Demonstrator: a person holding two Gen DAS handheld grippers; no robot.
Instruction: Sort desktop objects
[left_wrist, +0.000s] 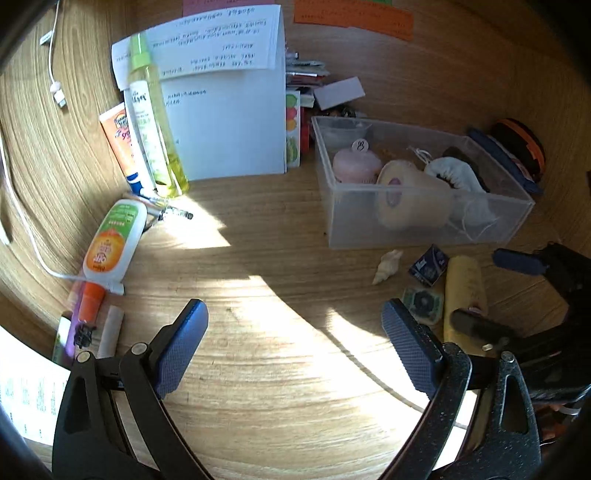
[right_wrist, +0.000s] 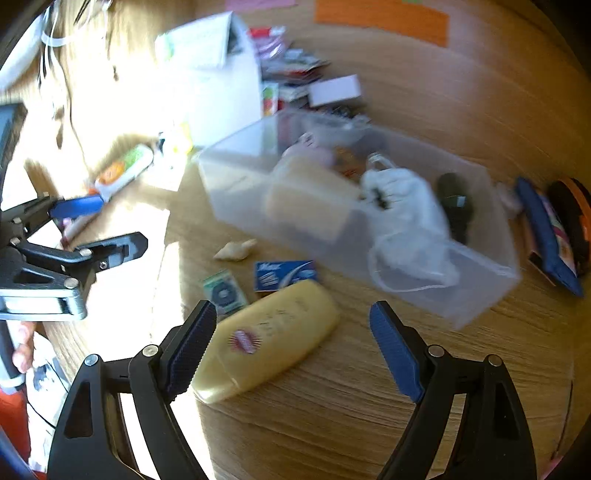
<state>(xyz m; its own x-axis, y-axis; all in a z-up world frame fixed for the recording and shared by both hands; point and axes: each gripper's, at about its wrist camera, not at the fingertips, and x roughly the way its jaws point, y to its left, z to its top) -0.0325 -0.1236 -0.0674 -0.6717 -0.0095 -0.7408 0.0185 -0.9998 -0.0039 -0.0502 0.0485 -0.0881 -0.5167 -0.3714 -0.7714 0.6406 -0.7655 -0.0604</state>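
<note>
On the wooden desk (right_wrist: 369, 406), the yellow bottle (right_wrist: 266, 343) lies on its side just in front of the clear plastic bin (right_wrist: 480, 291), between the spread fingers of the right gripper (right_wrist: 291, 339); its jaws are released and grasp nothing. The right wrist view shows the bottle's red label and flat cap end, which the left wrist view hides: there only the bottle's long side (left_wrist: 463, 291) is seen, partly behind the right gripper. The left gripper (left_wrist: 293, 339) is also released, over bare sunlit wood. Beside the bottle lie a blue packet (right_wrist: 284, 275), a small green packet (right_wrist: 224, 291) and a shell (right_wrist: 234, 250). The left view alone shows clearly the orange-capped tube (left_wrist: 110, 243) and the tall green bottle (left_wrist: 155, 122) at the left edge. Open room lies in the desk's middle.
</note>
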